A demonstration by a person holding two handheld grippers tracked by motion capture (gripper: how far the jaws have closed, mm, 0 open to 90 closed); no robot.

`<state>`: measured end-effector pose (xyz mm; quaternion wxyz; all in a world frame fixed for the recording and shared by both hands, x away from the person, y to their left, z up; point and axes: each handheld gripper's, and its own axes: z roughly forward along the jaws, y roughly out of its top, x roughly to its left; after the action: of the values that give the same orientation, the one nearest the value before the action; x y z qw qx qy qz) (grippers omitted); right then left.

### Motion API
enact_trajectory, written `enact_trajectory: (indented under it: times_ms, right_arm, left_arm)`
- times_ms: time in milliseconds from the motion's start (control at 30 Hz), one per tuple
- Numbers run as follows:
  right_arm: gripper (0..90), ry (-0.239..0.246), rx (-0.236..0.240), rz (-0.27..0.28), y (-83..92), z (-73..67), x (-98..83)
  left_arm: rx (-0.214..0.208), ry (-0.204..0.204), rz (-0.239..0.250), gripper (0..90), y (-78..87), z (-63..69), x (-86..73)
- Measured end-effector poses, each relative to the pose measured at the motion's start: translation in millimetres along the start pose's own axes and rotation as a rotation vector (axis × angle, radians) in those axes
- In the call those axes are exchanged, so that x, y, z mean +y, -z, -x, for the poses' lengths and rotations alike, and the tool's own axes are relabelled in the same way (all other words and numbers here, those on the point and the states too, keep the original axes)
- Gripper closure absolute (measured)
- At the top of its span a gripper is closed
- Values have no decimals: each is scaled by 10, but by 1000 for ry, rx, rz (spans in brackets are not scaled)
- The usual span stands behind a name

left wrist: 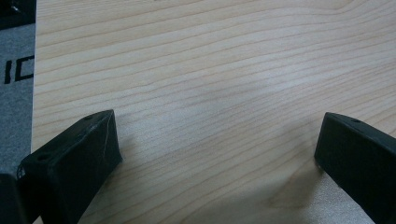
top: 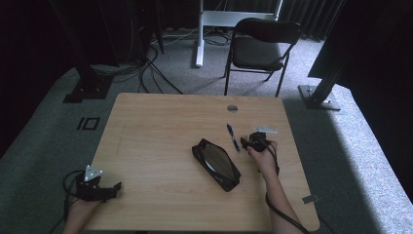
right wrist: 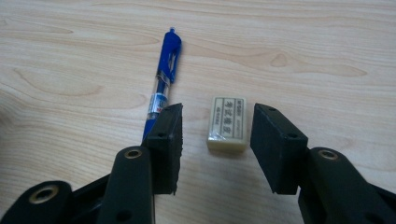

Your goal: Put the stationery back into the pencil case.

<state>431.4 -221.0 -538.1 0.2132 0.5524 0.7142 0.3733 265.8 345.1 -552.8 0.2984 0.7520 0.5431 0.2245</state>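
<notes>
- Now, right tool (right wrist: pixel 217 140) hangs low over the desk (top: pixel 160 126) with its jaws partly spread and an eraser (right wrist: pixel 227 122) lying between them; the pads stand clear of the eraser on both sides, so nothing is pinched yet.
- Jaws straddle the eraser's long sides, likely so that closing takes it across its narrow width.
- Blue pen (right wrist: pixel 163 88) lies just beside the eraser, its lower end hidden behind one jaw; that jaw sits between pen and eraser, which should keep the pen out of the grip.
- Left tool (top: pixel 100 187) rests at the near left corner of the desk, jaws spread wide over bare wood, well apart from the work; judged parked.
- Black pouch (top: pixel 215 164) lies mid-desk, near the right hand, possibly where the small things are bound.
- Views compared: right gripper view gives the eraser, its printed label and the gaps to the pads; high view blurs the eraser behind the tool but places the pouch, the pen (top: pixel 233 137) and both hands. Left gripper view adds the desk edge and grey floor (left wrist: pixel 14 102).
</notes>
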Motion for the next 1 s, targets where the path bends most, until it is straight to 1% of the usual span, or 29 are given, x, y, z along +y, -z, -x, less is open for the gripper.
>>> enact_trajectory:
  times_ms: [200, 267, 467, 533, 600, 633, 700, 900, 1000]
  right_arm:
    - [543, -4, -21, -8, -48, 32, 49]
    - [547, -14, -25, -21, -86, 48, 65]
    - [569, -7, -32, -53, -169, 47, 78]
    - [590, -4, -34, -60, -188, 48, 83]
    - [591, -6, -34, -63, -194, 47, 85]
    - [620, -7, -42, -70, -201, 51, 86]
    - [624, -12, -29, -69, -203, 47, 86]
    - [672, 34, -57, -70, -199, 15, 72]
    - [675, 35, -66, -73, -195, 4, 71]
  left_arm:
    - [0, 0, 0, 2, 0, 0, 0]
    - [0, 0, 0, 3, 0, 0, 0]
    - [0, 0, 0, 2, 0, 0, 0]
    - [0, 0, 0, 2, 0, 0, 0]
    - [0, 0, 0, 3, 0, 0, 0]
    - [0, 0, 0, 2, 0, 0, 0]
    - [0, 0, 0, 2, 0, 0, 0]
    - [0, 0, 0, 2, 0, 0, 0]
    - [0, 0, 0, 2, 0, 0, 0]
